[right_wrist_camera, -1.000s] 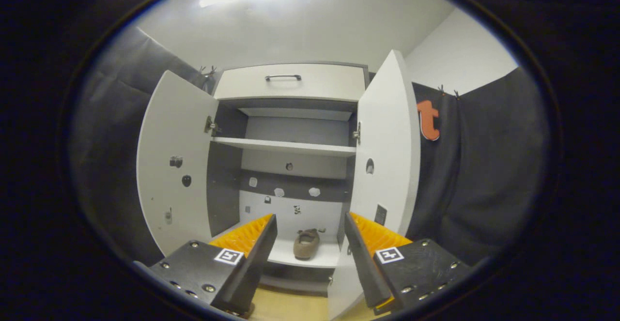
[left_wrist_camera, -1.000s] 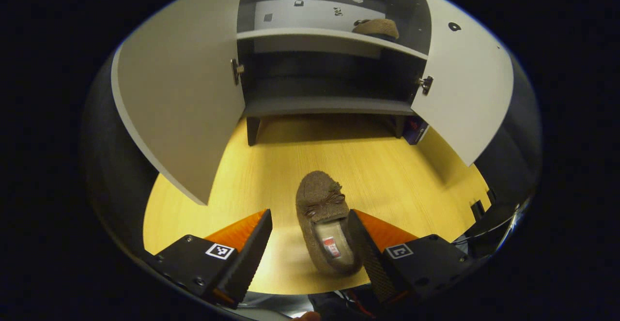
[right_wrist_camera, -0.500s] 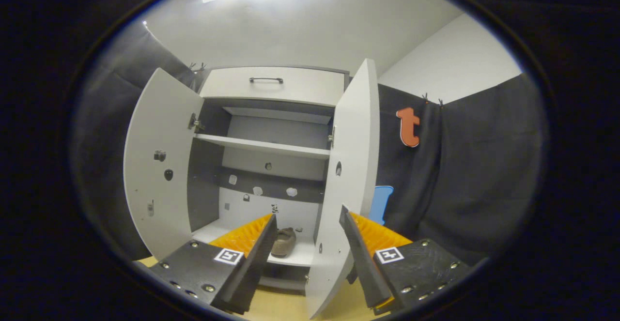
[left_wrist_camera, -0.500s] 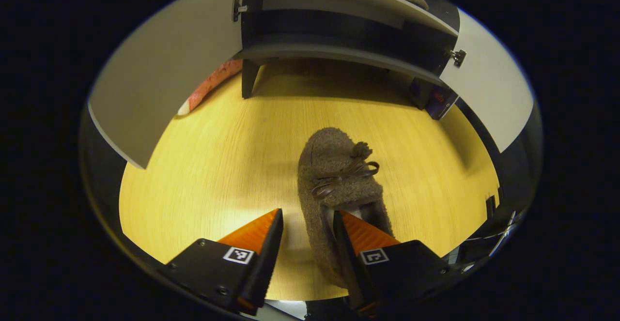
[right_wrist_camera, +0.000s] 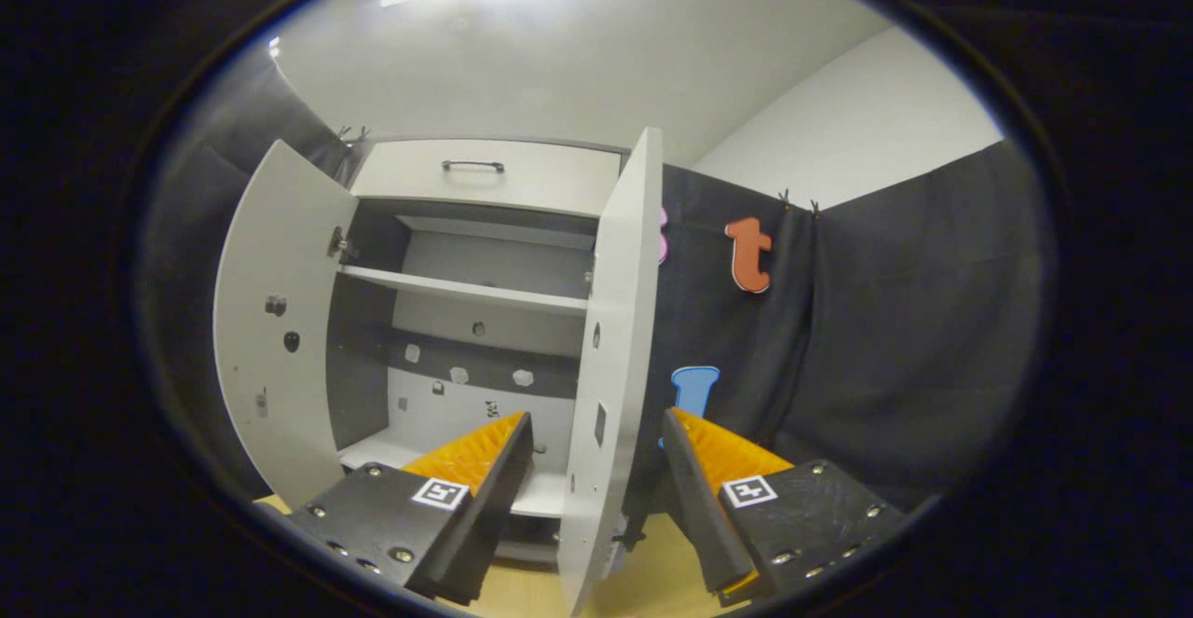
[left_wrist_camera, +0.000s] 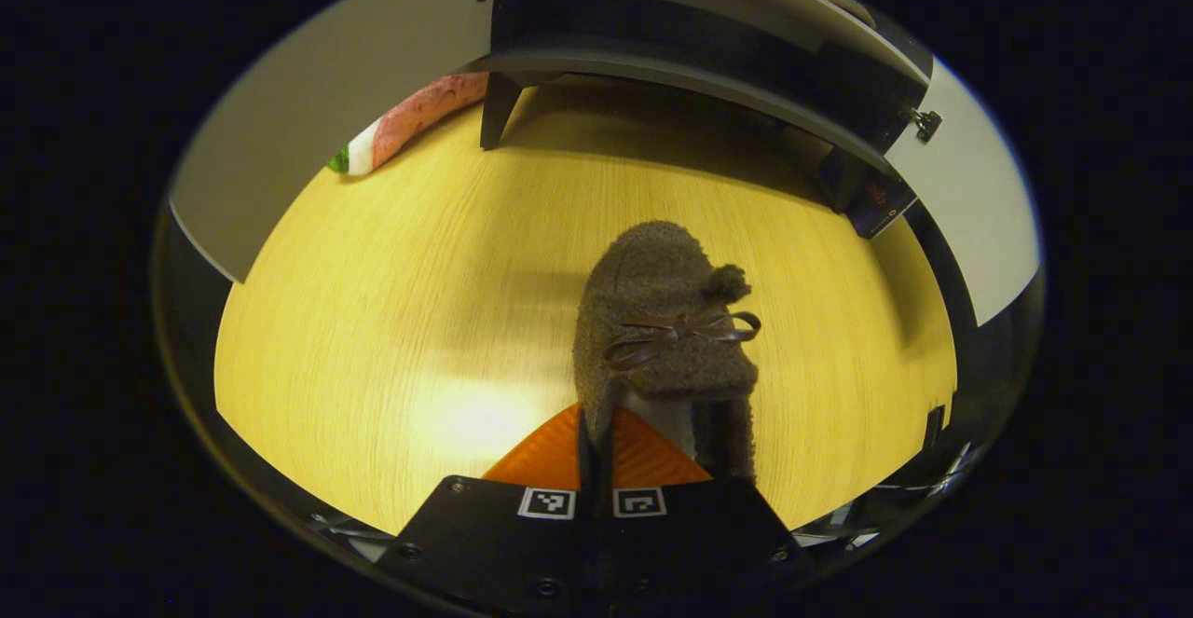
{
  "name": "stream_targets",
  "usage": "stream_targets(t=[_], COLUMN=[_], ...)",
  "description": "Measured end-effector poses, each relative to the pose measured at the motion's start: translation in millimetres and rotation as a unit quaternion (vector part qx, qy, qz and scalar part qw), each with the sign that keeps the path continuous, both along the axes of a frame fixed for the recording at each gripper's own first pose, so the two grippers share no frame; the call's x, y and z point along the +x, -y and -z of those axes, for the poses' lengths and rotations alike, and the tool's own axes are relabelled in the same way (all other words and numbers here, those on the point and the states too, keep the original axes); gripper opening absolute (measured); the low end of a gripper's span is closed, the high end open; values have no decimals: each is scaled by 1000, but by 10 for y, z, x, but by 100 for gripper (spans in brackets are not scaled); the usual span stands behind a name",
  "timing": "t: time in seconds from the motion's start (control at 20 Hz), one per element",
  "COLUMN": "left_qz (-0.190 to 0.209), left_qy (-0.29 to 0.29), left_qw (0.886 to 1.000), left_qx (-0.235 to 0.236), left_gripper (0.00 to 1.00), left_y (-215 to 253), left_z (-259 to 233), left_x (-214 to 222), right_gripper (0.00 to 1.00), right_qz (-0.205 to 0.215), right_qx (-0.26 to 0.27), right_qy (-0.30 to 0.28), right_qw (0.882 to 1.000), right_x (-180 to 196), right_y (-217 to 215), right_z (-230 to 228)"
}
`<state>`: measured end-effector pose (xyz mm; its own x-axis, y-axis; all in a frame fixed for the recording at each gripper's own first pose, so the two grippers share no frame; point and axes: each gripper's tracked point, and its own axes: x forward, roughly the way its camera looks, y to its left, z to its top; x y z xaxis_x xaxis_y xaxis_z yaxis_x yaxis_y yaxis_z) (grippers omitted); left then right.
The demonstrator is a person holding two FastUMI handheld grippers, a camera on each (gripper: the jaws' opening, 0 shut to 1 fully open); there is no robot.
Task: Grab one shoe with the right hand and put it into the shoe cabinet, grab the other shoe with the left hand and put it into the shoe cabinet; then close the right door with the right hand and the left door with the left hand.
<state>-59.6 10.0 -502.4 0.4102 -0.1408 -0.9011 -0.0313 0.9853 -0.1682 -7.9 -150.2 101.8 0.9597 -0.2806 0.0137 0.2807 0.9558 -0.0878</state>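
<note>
A: Start with the cabinet (right_wrist_camera: pixel 485 254). Status?

B: Both doors stand open. The right door (right_wrist_camera: pixel 610 357) appears edge-on in the right gripper view, the left door (right_wrist_camera: pixel 275 320) swung wide. In the left gripper view the cabinet base (left_wrist_camera: pixel 690 68) sits well beyond the floor (left_wrist_camera: pixel 391 301).

A: Where is the shoe (left_wrist_camera: pixel 666 320)?

B: On the floor, toe toward the cabinet, directly ahead of the left gripper (left_wrist_camera: pixel 596 436). A bow (left_wrist_camera: pixel 680 331) crosses its upper.

A: Left gripper condition?

B: Its fingers are drawn together on the shoe's left side wall near the opening, one outside and one apparently inside. The wall is thin and soft, so the grip looks firm, though contact is partly hidden.

A: Right gripper (right_wrist_camera: pixel 596 450)?

B: Fingers apart, holding nothing, facing the right door's edge.

A: Procedure for the current step?

B: Judged step: lift and carry the shoe to a shelf. Raise it straight up first; the fabric may sag, so keep the clamp tight. Clear the base edge before moving inward. Set the sole flat on the shelf, then release. Keep the shoe clear of both door edges so later closing is not blocked.
</note>
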Motion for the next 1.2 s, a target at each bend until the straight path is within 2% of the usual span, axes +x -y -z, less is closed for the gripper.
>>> stream_targets(t=[0.2,0.4,0.65,0.8,1.05,1.2], left_qz=[-1,-5,3,5,0,0], left_qy=[43,104,204,263,328,347], left_qw=[999,993,976,960,940,935], left_qx=[-28,-48,-77,-92,-91,-74], left_gripper=[1,0,1,0,0,0], left_y=[118,185,274,365,380,364], left_z=[-474,-1173,-2217,-2797,-3409,-3593], left_x=[216,533,1199,1709,2575,3154], right_gripper=[84,84,84,84,84,84], right_qz=[5,2,3,10,31,47], right_qx=[6,18,20,19,27,32], right_qy=[13,27,40,43,37,29], right_qw=[1000,999,999,999,998,998], right_x=[-32,-88,-185,-245,-329,-379], right_y=[70,91,144,230,445,586], right_z=[-54,-105,-142,-139,-60,40])
